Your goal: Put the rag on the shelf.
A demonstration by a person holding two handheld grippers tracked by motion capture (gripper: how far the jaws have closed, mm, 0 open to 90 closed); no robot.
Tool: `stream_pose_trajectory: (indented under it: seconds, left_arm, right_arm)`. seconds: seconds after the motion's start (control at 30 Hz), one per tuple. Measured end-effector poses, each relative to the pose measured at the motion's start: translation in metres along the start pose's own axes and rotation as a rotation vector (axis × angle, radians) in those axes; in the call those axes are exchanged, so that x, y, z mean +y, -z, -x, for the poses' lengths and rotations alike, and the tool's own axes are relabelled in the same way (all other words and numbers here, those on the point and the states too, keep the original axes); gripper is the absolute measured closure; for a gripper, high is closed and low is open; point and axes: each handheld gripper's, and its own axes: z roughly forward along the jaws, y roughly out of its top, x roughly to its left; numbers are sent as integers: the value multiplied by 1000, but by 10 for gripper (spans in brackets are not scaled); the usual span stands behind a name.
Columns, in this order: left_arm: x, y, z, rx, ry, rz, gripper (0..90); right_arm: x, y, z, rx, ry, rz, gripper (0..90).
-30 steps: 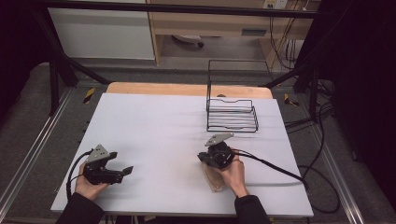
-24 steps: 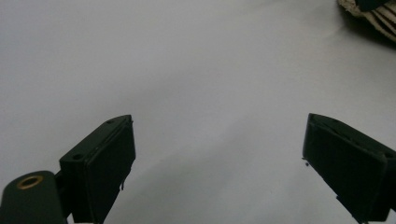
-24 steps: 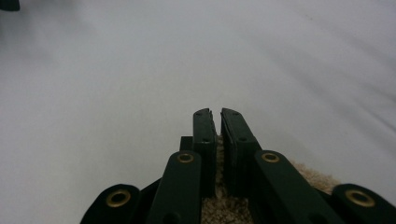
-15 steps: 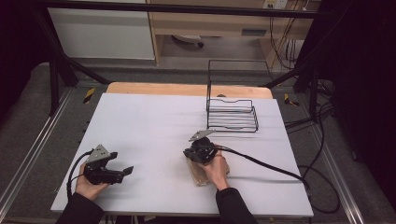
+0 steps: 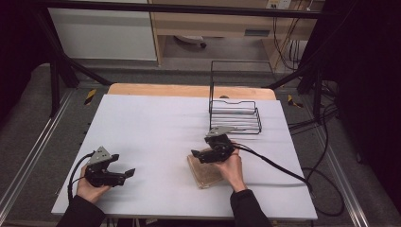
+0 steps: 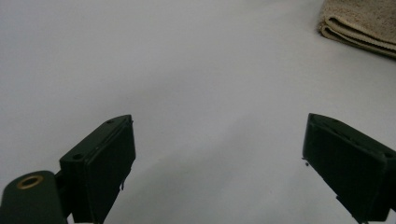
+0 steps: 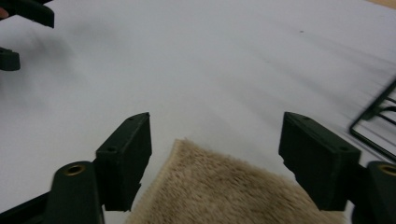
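Towel (image 5: 204, 173), one, beige and folded, lying flat on the white tabletop (image 5: 156, 127) toward the near edge, right of centre; seen in the right gripper view (image 7: 224, 191) as a fuzzy corner between the black fingers, and in the left gripper view (image 6: 362, 23) as a folded stack at the top right corner. One black wire rack (image 5: 235, 113) standing on the far right part of the tabletop, well apart from the towel, with a tall wire back rising behind its low basket; a blurred corner of it at the right edge of the right gripper view (image 7: 376, 121). Two grippers, one per hand. Left gripper (image 5: 127, 173) held low over the near left of the tabletop, pointing right toward the towel, left hand (image 5: 90, 187) wrapped round its body, forearm entering from the bottom edge. Left fingers (image 6: 105, 163) spread wide apart, gripping nothing, bare white surface between them. Right gripper (image 5: 197, 155) held just above the far end of the towel, pointing left, right hand (image 5: 231, 165) over the towel's right side, a black cable trailing off to the right across the tabletop. Right fingers (image 7: 128, 156) likewise wide apart, straddling the towel's corner without clamping it; contact with the cloth impossible to judge. Left gripper also glimpsed far off at the top left of the right gripper view (image 7: 18, 28).
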Motion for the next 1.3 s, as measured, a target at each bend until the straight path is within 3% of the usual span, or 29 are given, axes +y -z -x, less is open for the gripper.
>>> stream_pose_trajectory:
  seconds: [0.2,0.33,0.5,0.57,0.63,0.77,0.93,1.1,1.3]
  left_arm:
    - [0,0,0,4,2,-2,92]
    - [0,-2,1,5,2,-3,93]
    - [0,-2,1,6,-1,-9,93]
    - [0,-3,2,6,-1,-9,93]
    - [0,-2,2,5,-5,-11,93]
    - [1,-3,3,-1,-7,-8,93]
    - [1,-3,3,-3,-8,-12,93]
    - [1,-4,3,-2,-6,-12,93]
    - [2,-5,2,-2,-4,-13,93]
  right_arm:
    - [-25,30,21,-24,-26,-44,250]
    - [-50,46,32,-30,-83,-64,326]
    - [-76,55,37,1,-117,-74,437]
    - [-81,55,36,-10,-116,-91,480]
    - [-84,55,35,-12,-109,-89,528]
    - [-86,56,32,-15,-145,-98,568]
    - [-90,50,31,-25,-126,-134,628]
    - [-91,49,30,-12,-119,-137,698]
    - [-91,49,28,-11,-161,-150,754]
